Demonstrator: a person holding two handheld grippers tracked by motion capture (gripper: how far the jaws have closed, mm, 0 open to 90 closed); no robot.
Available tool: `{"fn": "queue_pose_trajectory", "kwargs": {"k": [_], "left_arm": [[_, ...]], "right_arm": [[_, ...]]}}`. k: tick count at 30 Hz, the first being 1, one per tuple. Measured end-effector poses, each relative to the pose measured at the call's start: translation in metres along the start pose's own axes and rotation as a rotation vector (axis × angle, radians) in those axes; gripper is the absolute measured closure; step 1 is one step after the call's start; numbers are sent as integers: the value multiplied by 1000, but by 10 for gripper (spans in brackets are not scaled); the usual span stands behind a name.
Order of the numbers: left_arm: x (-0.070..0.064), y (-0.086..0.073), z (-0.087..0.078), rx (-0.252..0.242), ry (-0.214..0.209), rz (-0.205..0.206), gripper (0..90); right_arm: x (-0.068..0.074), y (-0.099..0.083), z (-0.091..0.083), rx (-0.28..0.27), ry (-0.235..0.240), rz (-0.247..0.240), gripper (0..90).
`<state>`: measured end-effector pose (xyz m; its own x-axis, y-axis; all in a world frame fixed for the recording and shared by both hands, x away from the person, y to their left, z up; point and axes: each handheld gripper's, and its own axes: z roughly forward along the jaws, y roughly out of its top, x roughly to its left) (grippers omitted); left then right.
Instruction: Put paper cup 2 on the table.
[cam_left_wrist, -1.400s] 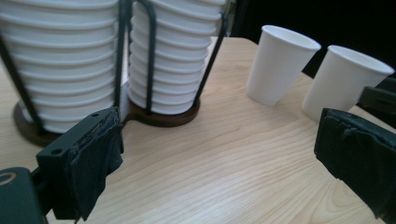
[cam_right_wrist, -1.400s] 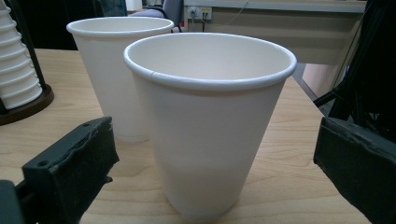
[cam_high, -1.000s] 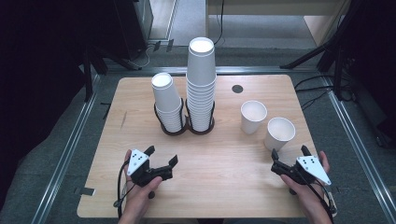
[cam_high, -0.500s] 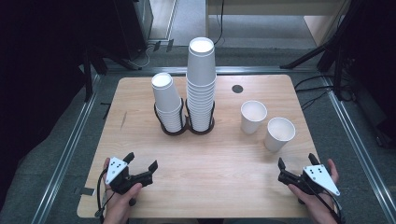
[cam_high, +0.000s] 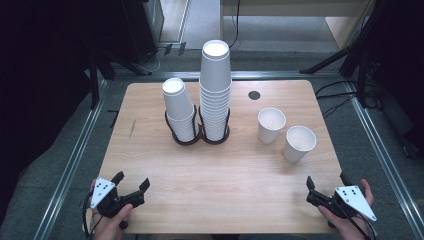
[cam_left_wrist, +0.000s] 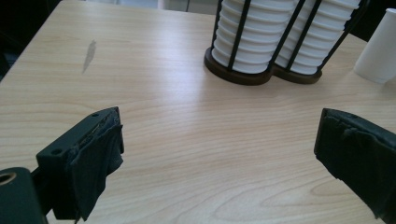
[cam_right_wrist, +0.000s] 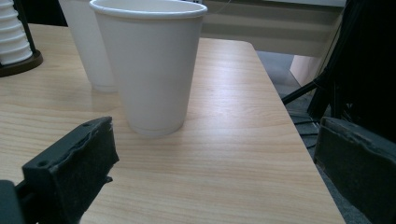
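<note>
Two stacks of white paper cups stand in a black wire holder (cam_high: 200, 137) at mid-table, a short stack (cam_high: 177, 107) on the left and a tall stack (cam_high: 216, 85) on the right. Two loose cups stand upright to their right, one farther back (cam_high: 270, 125) and one nearer (cam_high: 298, 143). My left gripper (cam_high: 132, 179) is open and empty at the front left edge. In the left gripper view its jaws spread wide over bare wood, facing the holder (cam_left_wrist: 238, 74). My right gripper (cam_high: 327, 179) is open at the front right edge, with the nearer cup (cam_right_wrist: 149, 65) ahead of it and apart from it.
The wooden table (cam_high: 220, 200) has a small black round hole (cam_high: 254, 95) at the back. Metal rails run along both sides on the floor. The table's right edge (cam_right_wrist: 299, 140) lies close to my right gripper. A dark scuff (cam_left_wrist: 88, 51) marks the left side.
Both grippers have drawn back toward the near edge, the left one outward to the left and the right one outward to the right. The cups have not moved.
</note>
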<state>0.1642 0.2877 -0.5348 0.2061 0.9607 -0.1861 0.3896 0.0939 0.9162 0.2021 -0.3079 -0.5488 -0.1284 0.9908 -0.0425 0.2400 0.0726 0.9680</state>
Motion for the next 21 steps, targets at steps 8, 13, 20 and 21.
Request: {"fn": "queue_pose_trajectory", "kwargs": {"k": [8, 13, 20, 21], "left_arm": [[12, -2, -7, -14, 34, -46, 15], [10, -5, -4, -4, 39, -31, 14], [12, -6, 0, 7, 53, -23, 15], [12, -6, 0, 7, 54, -28, 14]], "right_arm": [[-5, 4, -15, -38, -1, 38, 0], [-8, 0, -21, -34, -7, 36, 0], [-9, -2, -18, -21, -7, 34, 0], [-8, -2, -18, -21, -7, 32, 0]]}}
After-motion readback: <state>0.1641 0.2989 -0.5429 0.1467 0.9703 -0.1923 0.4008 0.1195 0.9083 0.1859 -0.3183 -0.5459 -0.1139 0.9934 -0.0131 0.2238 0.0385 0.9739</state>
